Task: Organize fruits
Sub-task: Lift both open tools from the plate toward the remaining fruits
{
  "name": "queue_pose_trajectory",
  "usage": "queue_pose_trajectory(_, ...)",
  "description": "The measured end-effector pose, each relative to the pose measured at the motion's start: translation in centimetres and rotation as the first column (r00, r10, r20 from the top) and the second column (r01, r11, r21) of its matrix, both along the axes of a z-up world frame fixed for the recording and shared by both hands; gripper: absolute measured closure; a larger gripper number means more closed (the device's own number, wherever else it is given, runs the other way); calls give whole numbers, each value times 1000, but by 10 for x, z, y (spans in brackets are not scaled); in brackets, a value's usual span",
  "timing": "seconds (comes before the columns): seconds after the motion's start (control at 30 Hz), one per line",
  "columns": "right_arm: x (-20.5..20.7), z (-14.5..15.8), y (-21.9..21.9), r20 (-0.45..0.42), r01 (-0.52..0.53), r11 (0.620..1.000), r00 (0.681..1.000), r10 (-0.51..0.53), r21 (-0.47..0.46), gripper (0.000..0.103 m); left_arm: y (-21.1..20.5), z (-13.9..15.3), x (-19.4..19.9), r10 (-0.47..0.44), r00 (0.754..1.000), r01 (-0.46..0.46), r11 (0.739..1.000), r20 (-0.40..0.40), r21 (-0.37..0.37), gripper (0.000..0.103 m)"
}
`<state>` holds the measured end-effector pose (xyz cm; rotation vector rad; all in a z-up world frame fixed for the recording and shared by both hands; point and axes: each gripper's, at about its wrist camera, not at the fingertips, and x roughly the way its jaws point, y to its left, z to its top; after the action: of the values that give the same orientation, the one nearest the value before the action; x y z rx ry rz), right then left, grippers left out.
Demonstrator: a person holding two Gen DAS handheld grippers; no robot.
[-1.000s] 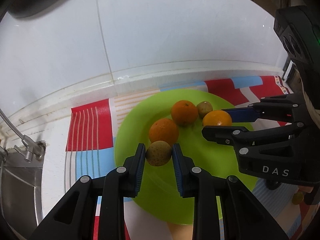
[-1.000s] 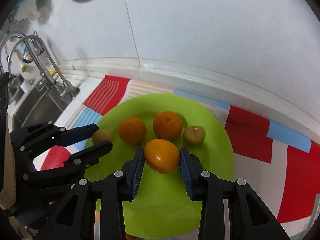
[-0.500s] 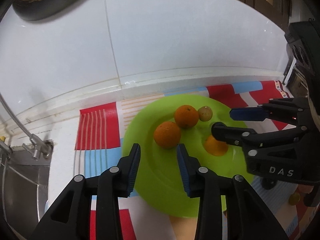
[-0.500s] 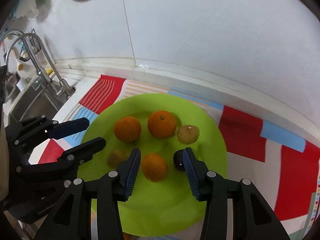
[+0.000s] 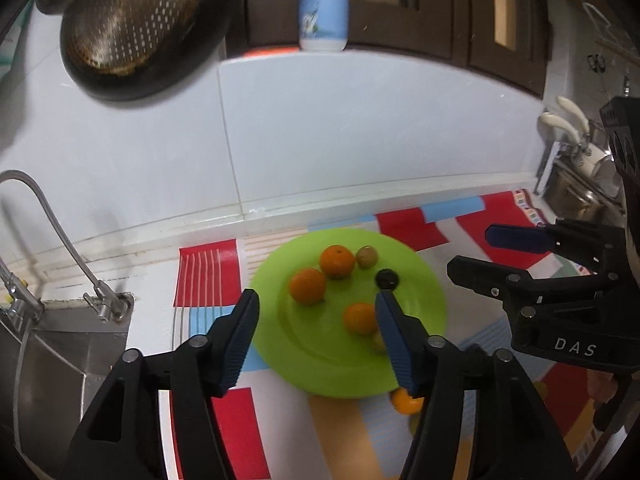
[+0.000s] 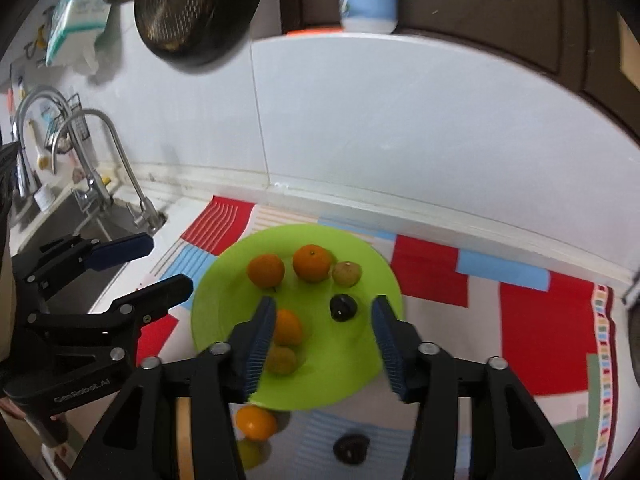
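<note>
Right now your left gripper (image 5: 316,316) hangs above the near-left part of the green plate (image 5: 424,276) with its jaws spread wide and nothing between them, and your right gripper (image 6: 323,328) does the same over the plate's near edge, fingers apart and empty. On the plate (image 6: 208,312) you have six fruits: two oranges side by side toward the back, one on the left (image 6: 265,271) and one just right of it (image 6: 312,263), with a small yellow-green fruit (image 6: 347,273) just beside the second orange. A dark, almost black fruit (image 6: 343,308) sits alone nearer the middle-right of the plate. Closer to you lies a third orange (image 6: 289,327), and touching its near side a second yellow-green fruit (image 6: 281,360), partly hidden behind your right gripper's left finger. Off the plate, on the patterned mat (image 6: 540,320) that covers the counter, you can see another orange (image 6: 256,423) just past the plate's near rim, a pale green fruit (image 6: 250,453) near it, and a second dark fruit (image 6: 350,448) to their right. From the left wrist view your right gripper (image 5: 476,254) appears at the far right, held beside the plate, and the sink (image 5: 60,344) with its faucet (image 5: 52,224) lies to the left of the mat.
</note>
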<state>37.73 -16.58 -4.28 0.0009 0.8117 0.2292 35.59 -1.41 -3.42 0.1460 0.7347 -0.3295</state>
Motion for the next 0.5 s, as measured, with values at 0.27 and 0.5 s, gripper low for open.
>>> queue_pose_trajectory(0.27, -46, 13, -13, 24, 72, 997, 997, -73, 15, 46, -9, 16, -37, -20, 999, 19, 1000, 48, 20, 25)
queue_pose_trajectory(0.5, -82, 14, -26, 28, 141, 990, 990, -141, -3, 40, -18, 20, -66, -56, 995, 53, 998, 77, 42, 17)
